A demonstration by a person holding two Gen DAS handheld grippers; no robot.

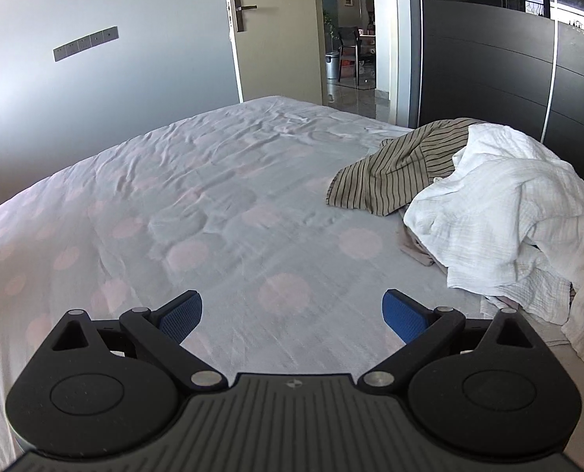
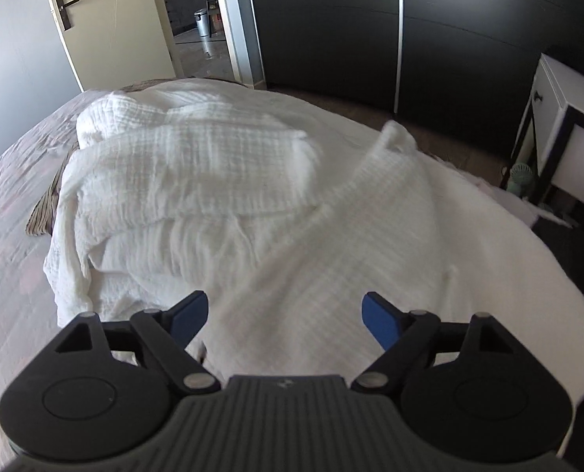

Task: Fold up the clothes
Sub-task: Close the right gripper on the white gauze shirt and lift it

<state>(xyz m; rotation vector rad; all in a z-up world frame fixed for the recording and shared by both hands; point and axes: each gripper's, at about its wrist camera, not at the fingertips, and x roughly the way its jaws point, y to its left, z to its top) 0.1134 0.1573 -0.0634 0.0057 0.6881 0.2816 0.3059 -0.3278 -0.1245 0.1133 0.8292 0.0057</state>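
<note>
A crumpled white crinkle-weave garment (image 1: pixel 504 212) lies heaped at the right of the bed, partly over a brown striped garment (image 1: pixel 394 173). A beige piece (image 1: pixel 416 246) peeks out from under the white one. My left gripper (image 1: pixel 292 314) hangs open over bare sheet, left of the pile, nothing between its blue pads. In the right wrist view the white garment (image 2: pixel 221 181) fills the middle, blurred, with the striped garment (image 2: pixel 42 212) showing at its left edge. My right gripper (image 2: pixel 284 314) is open just above the white cloth, its pads not pressing on it.
The bed (image 1: pixel 174 196) has a pale sheet with faint pink dots. Behind it stand an open door (image 1: pixel 268 27) and a dark wardrobe (image 1: pixel 488 59). A white bedside cabinet (image 2: pixel 567 137) stands at the right past the bed's edge.
</note>
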